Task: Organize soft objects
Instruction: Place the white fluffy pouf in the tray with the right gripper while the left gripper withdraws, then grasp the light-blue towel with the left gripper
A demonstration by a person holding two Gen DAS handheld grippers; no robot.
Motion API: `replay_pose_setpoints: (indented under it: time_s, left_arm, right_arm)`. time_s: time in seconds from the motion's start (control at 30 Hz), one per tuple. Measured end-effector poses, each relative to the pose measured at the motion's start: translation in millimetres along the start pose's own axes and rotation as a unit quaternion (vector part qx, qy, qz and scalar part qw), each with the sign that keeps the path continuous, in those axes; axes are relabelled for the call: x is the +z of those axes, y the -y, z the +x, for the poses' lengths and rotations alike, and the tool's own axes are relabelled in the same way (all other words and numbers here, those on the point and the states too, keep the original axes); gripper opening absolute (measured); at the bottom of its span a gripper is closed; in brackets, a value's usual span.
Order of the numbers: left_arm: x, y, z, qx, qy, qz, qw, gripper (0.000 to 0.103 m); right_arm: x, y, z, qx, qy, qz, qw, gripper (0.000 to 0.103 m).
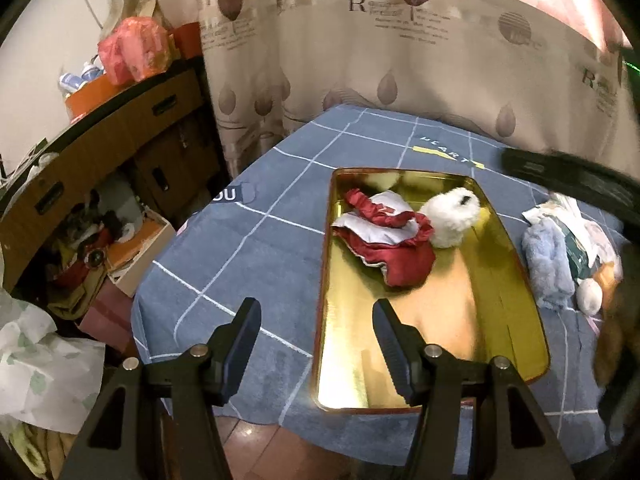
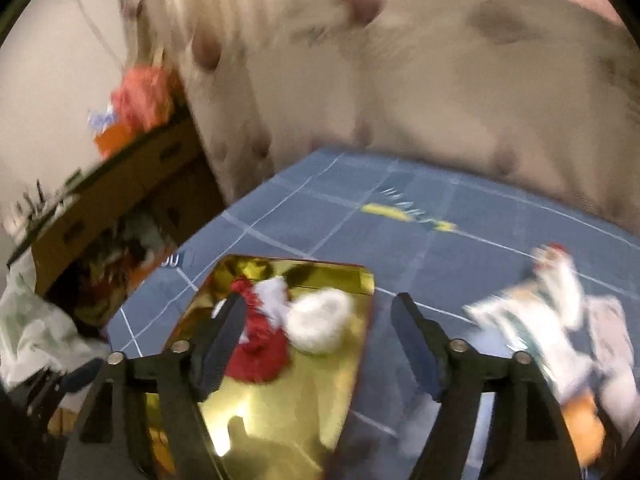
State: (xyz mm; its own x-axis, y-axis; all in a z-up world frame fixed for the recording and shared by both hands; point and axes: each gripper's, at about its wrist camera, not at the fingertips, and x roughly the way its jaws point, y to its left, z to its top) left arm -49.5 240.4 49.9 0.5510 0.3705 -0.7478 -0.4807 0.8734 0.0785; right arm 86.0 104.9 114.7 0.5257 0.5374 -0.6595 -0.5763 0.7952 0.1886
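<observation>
The left gripper (image 1: pixel 316 320) is hovering with its jaws spread wide and empty, straddling the near left rim of the gold tray (image 1: pixel 516 344); bare blue checked cloth (image 1: pixel 248 264) is lying open left of the tray. The tray's long axis is running away toward the curtain (image 1: pixel 400 80). At the tray's far end a red and white fabric piece (image 1: pixel 384 240) is lying crumpled, touching a fluffy white plush (image 1: pixel 452 216). Right of the tray, a pale blue fuzzy item (image 1: pixel 548 264) is lying among other soft items. The right gripper (image 2: pixel 320 320), blurred, is also gaping empty above the tray's right rim.
</observation>
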Motion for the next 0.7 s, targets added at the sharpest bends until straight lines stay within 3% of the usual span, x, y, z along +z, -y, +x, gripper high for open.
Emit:
replay_pose_setpoints:
  time_s: [0.1,0.17,0.2,0.27,0.4,0.5,0.6,0.7]
  left_arm:
    - [-2.3,10.4,-7.8,-0.011,0.01,0.021,0.9997,0.059]
    - [-2.9,19.6,-16.4,-0.014,0.024,0.041,0.9988,0.059]
    - [-2.6,24.7,-22.5,-0.021,0.033,0.051,0.998,0.059]
    - [-1.8,35.7,-33.5,-0.056,0.041,0.066,0.9954,0.059]
    - [0.9,61.4,-55.4,-0.13,0.045,0.09,0.9863,0.065]
    - [11.6,92.5,-62.3,-0.183,0.031,0.107,0.9768,0.069]
    - [26.6,123.0,-53.5,-0.224,-0.011,0.111,0.9682,0.07]
    - [41.5,159.8,-36.8,-0.238,-0.045,0.123,0.9624,0.07]
  right_arm:
    - [-36.4,39.0,-51.3,-0.075,0.035,0.022,0.996,0.084]
    - [-63.9,69.7,-83.9,-0.149,0.051,0.027,0.987,0.091]
    - [-78.6,88.3,-99.8,-0.192,0.054,0.026,0.98,0.097]
    - [-104.1,130.9,-122.8,-0.274,0.036,0.024,0.961,0.099]
    - [-134.5,203.1,-145.0,-0.369,-0.007,0.04,0.928,0.099]
    - [-147.0,240.6,-149.6,-0.395,-0.027,0.061,0.916,0.099]
    - [-146.0,259.2,-157.5,-0.366,-0.012,0.112,0.924,0.099]
    - [-145.4,263.6,-155.8,-0.348,-0.011,0.126,0.929,0.099]
